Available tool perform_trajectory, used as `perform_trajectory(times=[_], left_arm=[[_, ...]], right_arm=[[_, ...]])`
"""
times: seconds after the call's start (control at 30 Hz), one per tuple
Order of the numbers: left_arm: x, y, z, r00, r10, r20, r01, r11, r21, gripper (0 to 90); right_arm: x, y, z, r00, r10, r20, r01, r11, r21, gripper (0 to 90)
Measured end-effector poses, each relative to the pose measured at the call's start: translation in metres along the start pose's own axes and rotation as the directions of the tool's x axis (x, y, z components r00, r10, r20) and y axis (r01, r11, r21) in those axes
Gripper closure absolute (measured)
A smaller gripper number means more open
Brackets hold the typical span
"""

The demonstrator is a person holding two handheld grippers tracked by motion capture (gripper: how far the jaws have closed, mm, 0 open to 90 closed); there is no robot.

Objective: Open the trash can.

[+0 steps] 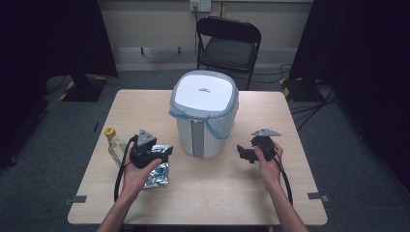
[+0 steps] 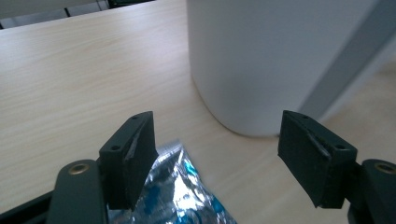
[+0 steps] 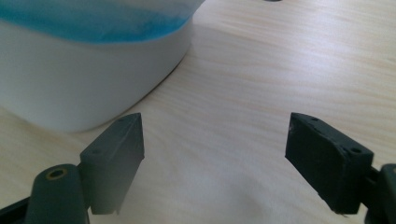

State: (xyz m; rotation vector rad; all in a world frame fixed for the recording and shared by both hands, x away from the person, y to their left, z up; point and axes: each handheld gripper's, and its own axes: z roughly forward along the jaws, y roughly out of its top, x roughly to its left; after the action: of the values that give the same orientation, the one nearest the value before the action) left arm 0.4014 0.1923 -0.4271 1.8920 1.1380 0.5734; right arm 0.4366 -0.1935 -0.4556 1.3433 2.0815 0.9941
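Note:
A white lidded bin point(image 1: 205, 112) with a blue bag liner stands mid-table; its wall point(image 2: 261, 60) fills the far part of the left gripper view, and its base point(image 3: 84, 79) sits at upper left in the right gripper view. A crumpled silver and blue foil wrapper point(image 1: 157, 174) lies left of the bin, under my left gripper point(image 1: 162, 152). The wrapper point(image 2: 182, 191) shows low between the open jaws of the left gripper point(image 2: 217, 158), against the left one. My right gripper point(image 1: 244, 152) hovers right of the bin, open with nothing between the jaws point(image 3: 215, 161).
A small bottle with a yellow cap point(image 1: 110, 135) lies near the wooden table's point(image 1: 203, 198) left edge. A black folding chair point(image 1: 227, 46) stands beyond the far edge. Dark curtains hang on both sides.

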Motion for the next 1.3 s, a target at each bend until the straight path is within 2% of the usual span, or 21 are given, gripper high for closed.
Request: perform_trajectory(times=[0.13, 0.2, 0.23, 0.27, 0.3, 0.37, 0.4, 0.6, 0.63, 0.67, 0.73, 0.8, 0.83, 0.87, 0.9, 0.93, 1.0, 1.13, 1.17, 1.2, 1.3], left_arm=[[0.005, 0.012, 0.015, 0.9996, 0.000, -0.029, -0.001, 0.9997, -0.023, 28.8], [0.010, 0.017, 0.024, 0.9983, -0.056, -0.011, 0.056, 0.9977, -0.039, 30.0], [0.010, 0.017, 0.024, 0.9983, -0.056, -0.011, 0.056, 0.9977, -0.039, 30.2], [0.011, 0.022, 0.033, 0.9983, -0.026, -0.052, 0.025, 0.9992, -0.031, 30.9], [0.012, 0.022, 0.037, 0.9979, -0.011, -0.064, 0.009, 0.9992, -0.039, 32.4], [0.016, 0.022, 0.042, 0.9976, -0.025, -0.064, 0.023, 0.9989, -0.041, 35.4], [0.022, 0.022, 0.048, 0.9958, -0.068, -0.060, 0.067, 0.9974, -0.024, 37.4], [0.032, 0.019, 0.065, 0.9921, -0.069, -0.105, 0.066, 0.9973, -0.032, 38.2], [0.032, 0.019, 0.065, 0.9921, -0.069, -0.105, 0.066, 0.9973, -0.032, 38.1], [0.035, 0.020, 0.073, 0.9915, -0.081, -0.102, 0.081, 0.9967, 0.000, 37.5], [0.039, 0.023, 0.079, 0.9903, -0.104, -0.092, 0.104, 0.9945, -0.001, 36.3], [0.040, 0.024, 0.083, 0.9900, -0.102, -0.097, 0.101, 0.9948, -0.015, 36.1], [0.041, 0.023, 0.088, 0.9930, -0.071, -0.094, 0.068, 0.9973, -0.027, 36.1], [0.041, 0.022, 0.093, 0.9958, -0.055, -0.074, 0.055, 0.9985, 0.005, 36.1], [0.041, 0.022, 0.093, 0.9958, -0.055, -0.074, 0.055, 0.9985, 0.005, 36.1], [0.040, 0.020, 0.101, 0.9968, -0.014, -0.079, 0.017, 0.9992, 0.036, 36.1], [0.040, 0.021, 0.105, 0.9964, -0.031, -0.079, 0.033, 0.9989, 0.032, 36.3], [0.039, 0.026, 0.109, 0.9967, -0.050, -0.064, 0.050, 0.9987, -0.009, 37.2], [0.039, 0.025, 0.110, 0.9979, -0.058, -0.029, 0.057, 0.9980, -0.028, 43.0], [0.039, 0.025, 0.110, 0.9979, -0.058, -0.029, 0.057, 0.9980, -0.028, 44.7], [0.035, 0.026, 0.110, 0.9992, -0.030, -0.026, 0.030, 0.9994, -0.017, 52.1]], right_arm=[[0.003, 0.011, 0.007, 0.9999, -0.013, 0.003, 0.013, 1.000, -0.007, 18.4], [0.003, 0.016, 0.011, 0.9999, -0.014, 0.008, 0.014, 1.000, -0.008, 18.5], [0.003, 0.016, 0.011, 0.9999, -0.014, 0.008, 0.014, 1.000, -0.008, 18.5], [0.004, 0.022, 0.017, 0.9998, -0.015, 0.016, 0.015, 1.000, -0.005, 18.5], [0.003, 0.023, 0.019, 0.9997, -0.015, 0.019, 0.015, 1.000, -0.007, 18.8], [0.002, 0.024, 0.021, 0.9998, -0.002, 0.018, 0.002, 1.000, -0.011, 19.1], [0.001, 0.023, 0.028, 0.9997, 0.021, 0.016, -0.021, 1.000, -0.002, 19.1], [-0.006, 0.024, 0.042, 0.9974, 0.054, 0.047, -0.053, 0.998, -0.014, 20.0], [-0.008, 0.025, 0.043, 0.9969, 0.061, 0.049, -0.060, 0.998, -0.019, 20.0], [-0.009, 0.027, 0.046, 0.9952, 0.080, 0.055, -0.079, 0.996, -0.033, 20.0], [-0.008, 0.028, 0.050, 0.9953, 0.079, 0.057, -0.077, 0.997, -0.030, 20.1], [-0.007, 0.029, 0.051, 0.9952, 0.074, 0.065, -0.071, 0.997, -0.036, 20.1], [-0.008, 0.032, 0.054, 0.9929, 0.085, 0.083, -0.081, 0.995, -0.052, 20.1], [-0.009, 0.033, 0.055, 0.9918, 0.095, 0.086, -0.090, 0.994, -0.060, 20.1], [-0.009, 0.033, 0.055, 0.9918, 0.095, 0.086, -0.090, 0.994, -0.060, 20.1], [-0.012, 0.035, 0.059, 0.9872, 0.124, 0.100, -0.116, 0.990, -0.084, 20.6], [-0.012, 0.038, 0.064, 0.9863, 0.143, 0.083, -0.134, 0.986, -0.098, 21.0], [-0.009, 0.041, 0.065, 0.9895, 0.123, 0.076, -0.115, 0.988, -0.101, 22.8], [-0.005, 0.044, 0.066, 0.9914, 0.113, 0.067, -0.104, 0.987, -0.125, 23.5], [-0.005, 0.044, 0.066, 0.9914, 0.113, 0.067, -0.104, 0.987, -0.125, 23.5], [0.002, 0.050, 0.067, 0.9936, 0.068, 0.090, -0.056, 0.989, -0.135, 35.5]])
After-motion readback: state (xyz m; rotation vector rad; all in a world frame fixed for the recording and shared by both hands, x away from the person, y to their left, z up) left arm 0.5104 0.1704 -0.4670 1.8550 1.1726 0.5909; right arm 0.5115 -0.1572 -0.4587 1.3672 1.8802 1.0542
